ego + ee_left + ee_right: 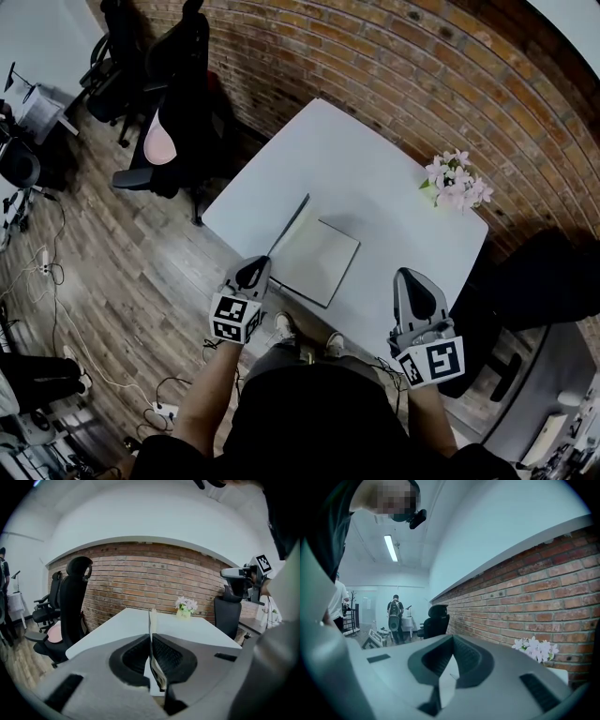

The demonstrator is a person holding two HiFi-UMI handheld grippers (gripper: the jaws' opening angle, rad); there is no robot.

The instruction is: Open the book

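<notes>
**Inspector:** The book [323,255] lies on the white table [356,155], close to the person's side, with its page block flat. The front cover [291,225] stands raised, roughly upright, along the book's left side. The left gripper [255,272] is clamped on the near end of that cover. Its own view shows the board edge-on, pressed between the pads.

**Reviewer:** And the right gripper [410,278]?

**Inspector:** Its jaws are closed together with nothing between them. It is held off the table's near right corner, well apart from the book, and steadies nothing.

**Reviewer:** What risks does he record?

**Inspector:** Three, all as judgement.
- **Slipping grip:** the hold is on a thin board at one end only. If the swing pulls along the cover rather than round the spine, the board could slide out of the pads and fall shut.
- **Book shifting:** nothing pins the page block. A sideways drag may carry the whole book towards the table's near edge, which is close by.
- **Pages lifting:** leaves might ride up with the cover. Whether any are caught in the grip cannot be told from these views.

**Reviewer:** Are the flowers [457,183] at risk?

**Inspector:** They sit at the far corner, well apart from the book and both grippers. He marks no hazard there.
</notes>
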